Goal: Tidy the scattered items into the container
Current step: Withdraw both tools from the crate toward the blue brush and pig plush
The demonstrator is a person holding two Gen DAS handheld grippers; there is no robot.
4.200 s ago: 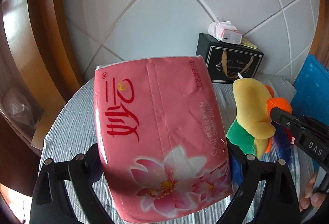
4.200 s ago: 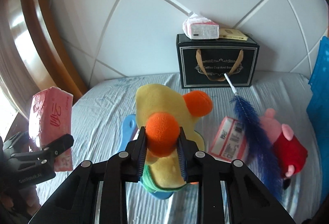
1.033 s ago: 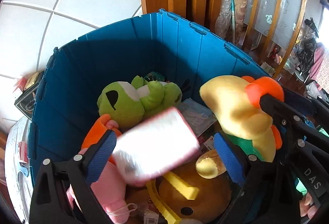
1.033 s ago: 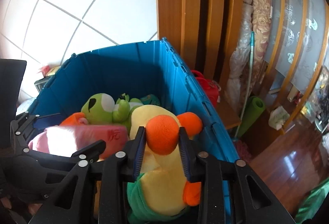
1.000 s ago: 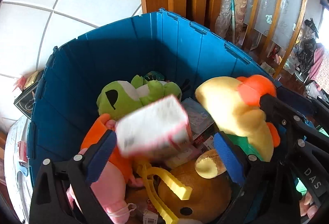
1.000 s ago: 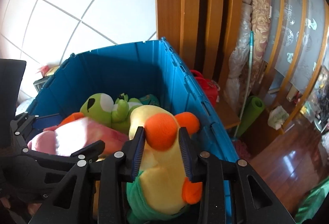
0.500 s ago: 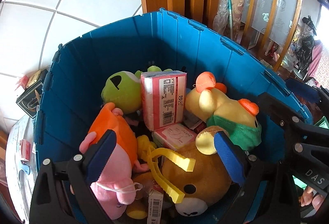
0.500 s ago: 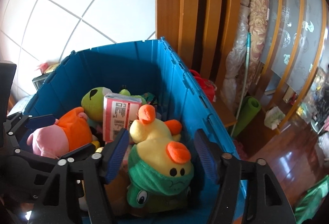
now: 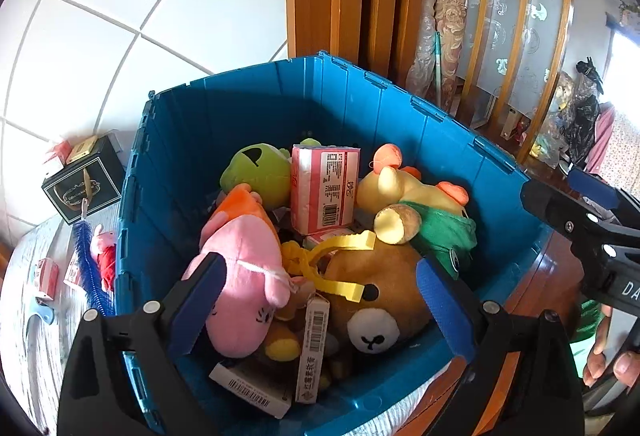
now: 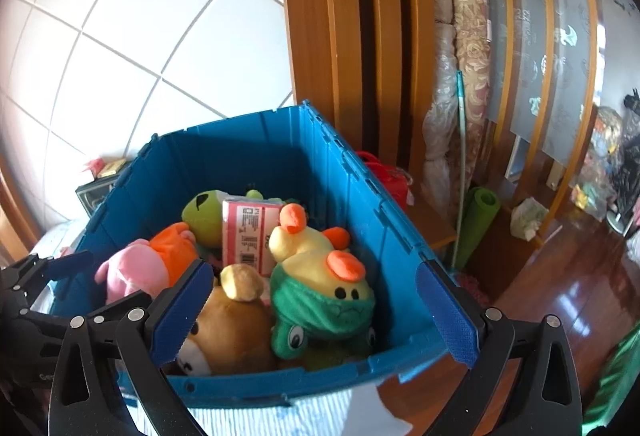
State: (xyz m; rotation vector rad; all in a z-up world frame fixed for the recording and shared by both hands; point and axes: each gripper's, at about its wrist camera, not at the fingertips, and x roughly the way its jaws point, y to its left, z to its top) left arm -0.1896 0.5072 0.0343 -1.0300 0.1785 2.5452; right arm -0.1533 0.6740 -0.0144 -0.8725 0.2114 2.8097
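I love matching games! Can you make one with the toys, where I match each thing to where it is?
Things:
1. pink tissue pack
2. brown bear plush
3. blue bristle brush
4. yellow duck plush in green hood

Places:
A. outside the blue plastic bin, on the striped cloth
B. upright beside the green frog plush
C. under a yellow plastic clip
D. against the bin's right wall

Pairs: 1-B, 2-C, 3-A, 4-D

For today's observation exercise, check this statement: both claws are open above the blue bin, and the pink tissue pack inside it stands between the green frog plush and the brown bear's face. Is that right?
Not quite. The left claw and right claw are open above the blue bin, but the pink tissue pack stands between the green frog plush and the yellow duck plush. The brown bear lies nearer the camera. The left wrist view shows it.
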